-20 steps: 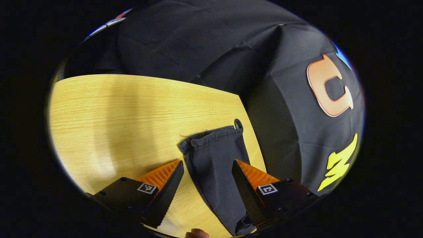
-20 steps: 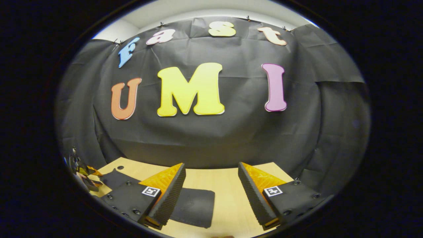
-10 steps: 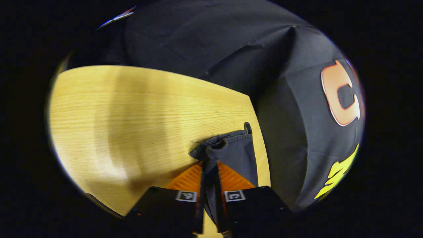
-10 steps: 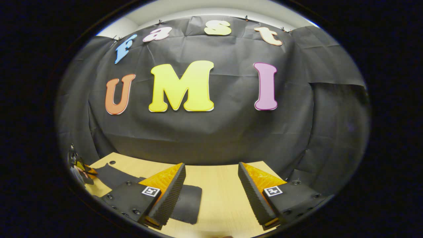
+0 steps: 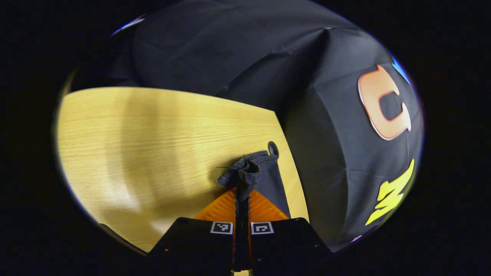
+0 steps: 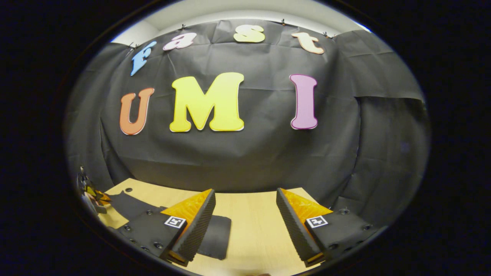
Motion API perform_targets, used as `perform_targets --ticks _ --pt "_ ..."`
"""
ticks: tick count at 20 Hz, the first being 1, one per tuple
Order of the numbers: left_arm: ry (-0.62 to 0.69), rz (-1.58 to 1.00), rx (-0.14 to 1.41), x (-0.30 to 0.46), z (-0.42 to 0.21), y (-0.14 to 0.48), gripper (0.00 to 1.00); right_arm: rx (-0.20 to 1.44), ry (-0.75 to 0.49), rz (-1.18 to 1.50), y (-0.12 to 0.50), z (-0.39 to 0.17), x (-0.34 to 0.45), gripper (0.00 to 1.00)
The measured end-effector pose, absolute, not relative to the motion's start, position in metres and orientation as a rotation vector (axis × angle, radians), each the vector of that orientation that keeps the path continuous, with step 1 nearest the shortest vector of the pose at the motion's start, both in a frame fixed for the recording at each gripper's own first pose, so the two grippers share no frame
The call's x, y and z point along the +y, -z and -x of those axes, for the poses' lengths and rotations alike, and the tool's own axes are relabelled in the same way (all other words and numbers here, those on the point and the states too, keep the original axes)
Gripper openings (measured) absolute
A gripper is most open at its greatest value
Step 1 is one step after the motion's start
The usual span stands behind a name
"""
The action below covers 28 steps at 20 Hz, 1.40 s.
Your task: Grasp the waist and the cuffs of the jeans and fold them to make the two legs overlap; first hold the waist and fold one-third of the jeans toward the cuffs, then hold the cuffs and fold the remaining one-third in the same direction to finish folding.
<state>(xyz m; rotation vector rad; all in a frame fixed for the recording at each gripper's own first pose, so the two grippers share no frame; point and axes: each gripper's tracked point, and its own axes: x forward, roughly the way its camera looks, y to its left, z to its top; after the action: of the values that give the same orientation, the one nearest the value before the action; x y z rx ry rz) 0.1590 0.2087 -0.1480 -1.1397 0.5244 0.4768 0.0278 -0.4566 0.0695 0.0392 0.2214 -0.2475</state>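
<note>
Left gripper (image 5: 241,199) is clamped on the jeans (image 5: 264,176) cuff at the counter (image 5: 153,134) corner; right gripper (image 6: 245,226) hovers apart, and I'd carry the cuff toward it.

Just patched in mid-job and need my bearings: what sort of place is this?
Likely a staged recording booth, not a home: black cloth walls off a bare wooden table, where the jeans lie, pinched by the left gripper.
</note>
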Motion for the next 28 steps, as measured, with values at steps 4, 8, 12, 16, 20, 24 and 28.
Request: perform_targets --ticks 4,8,12,16,20,24,28 --pt "-0.404 1.022 0.461 0.194 -0.162 0.101 0.04 0.213 0.245 -0.042 -0.073 -0.027 -0.455 0.96" --pt "-0.294 0.891 0.386 0.166 -0.178 0.037 0.04 0.221 0.247 -0.042 -0.072 -0.022 -0.457 0.98" --pt "-0.194 0.816 0.33 0.126 -0.198 -0.014 0.03 0.227 0.254 -0.053 -0.07 -0.021 -0.458 0.98" --pt "-0.109 0.775 0.279 0.088 -0.209 -0.056 0.03 0.228 0.271 -0.053 -0.069 -0.017 -0.462 0.98" --pt "-0.038 0.704 0.262 0.043 -0.212 -0.075 0.03 0.225 0.291 -0.054 -0.069 -0.012 -0.466 0.96" --pt "0.057 0.656 0.285 -0.013 -0.208 -0.081 0.03 0.229 0.315 -0.058 -0.065 -0.006 -0.472 0.96" --pt "0.141 0.64 0.331 -0.068 -0.205 -0.071 0.03 0.238 0.337 -0.056 -0.063 0.0 -0.476 0.98"
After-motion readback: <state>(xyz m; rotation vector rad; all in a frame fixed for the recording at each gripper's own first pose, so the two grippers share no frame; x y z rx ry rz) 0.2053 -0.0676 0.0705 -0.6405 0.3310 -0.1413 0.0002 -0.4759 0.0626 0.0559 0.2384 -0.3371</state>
